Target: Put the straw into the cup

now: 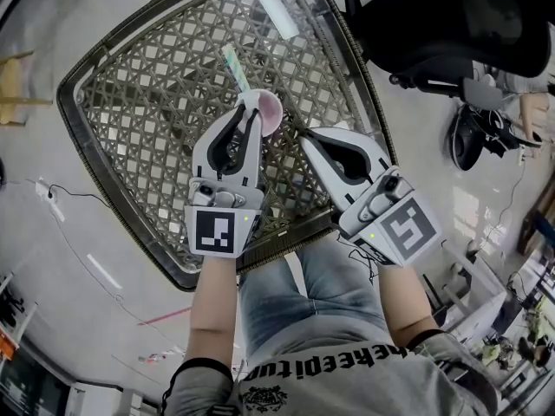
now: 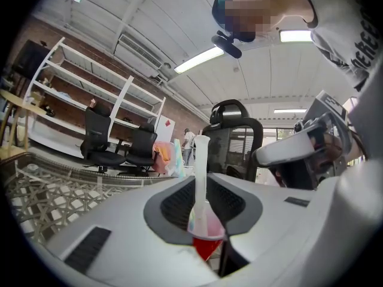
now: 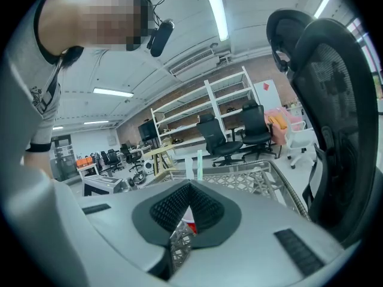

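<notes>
A small pink-and-white cup (image 1: 270, 111) stands on the glass-topped wicker table (image 1: 139, 102). A pale striped straw (image 1: 234, 64) rises out of it, leaning towards the far left. My left gripper (image 1: 247, 111) is shut on the cup. In the left gripper view the cup (image 2: 206, 223) sits between the pads, red at its bottom, with the straw (image 2: 201, 172) upright in it. My right gripper (image 1: 302, 135) hovers just right of the cup, shut with nothing in it. In the right gripper view (image 3: 179, 235) the straw (image 3: 198, 165) shows beyond the jaws.
A black office chair (image 1: 434, 24) stands beyond the table's far right corner, and dark bags (image 1: 473, 133) lie on the floor to the right. A cable (image 1: 69, 196) runs over the floor at left. The table's near edge (image 1: 260, 250) is against the person's legs.
</notes>
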`<move>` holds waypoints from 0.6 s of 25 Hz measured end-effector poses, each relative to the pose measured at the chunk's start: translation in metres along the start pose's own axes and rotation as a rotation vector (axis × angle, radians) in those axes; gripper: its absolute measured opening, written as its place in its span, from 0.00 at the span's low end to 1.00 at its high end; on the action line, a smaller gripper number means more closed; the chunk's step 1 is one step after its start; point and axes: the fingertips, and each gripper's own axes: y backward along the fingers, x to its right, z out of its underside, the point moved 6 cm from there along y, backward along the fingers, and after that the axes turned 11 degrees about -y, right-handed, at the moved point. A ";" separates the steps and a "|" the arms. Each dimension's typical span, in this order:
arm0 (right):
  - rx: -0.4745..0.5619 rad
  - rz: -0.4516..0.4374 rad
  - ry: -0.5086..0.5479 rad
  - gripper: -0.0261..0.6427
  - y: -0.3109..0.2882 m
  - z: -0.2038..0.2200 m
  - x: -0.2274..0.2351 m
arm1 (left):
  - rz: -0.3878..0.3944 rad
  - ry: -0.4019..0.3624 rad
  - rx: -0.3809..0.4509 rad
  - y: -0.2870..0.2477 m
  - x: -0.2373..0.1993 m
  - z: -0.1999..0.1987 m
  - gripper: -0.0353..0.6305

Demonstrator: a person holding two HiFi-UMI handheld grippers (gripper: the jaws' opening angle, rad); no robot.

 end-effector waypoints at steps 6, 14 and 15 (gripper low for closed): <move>0.021 -0.001 0.002 0.06 0.000 -0.003 0.000 | -0.006 0.000 -0.004 0.001 0.000 -0.001 0.21; 0.029 -0.006 0.008 0.06 0.000 -0.005 -0.006 | -0.009 0.002 0.003 0.006 -0.002 -0.006 0.21; 0.030 -0.007 0.009 0.06 0.000 -0.005 -0.007 | -0.007 0.002 0.003 0.007 -0.001 -0.006 0.21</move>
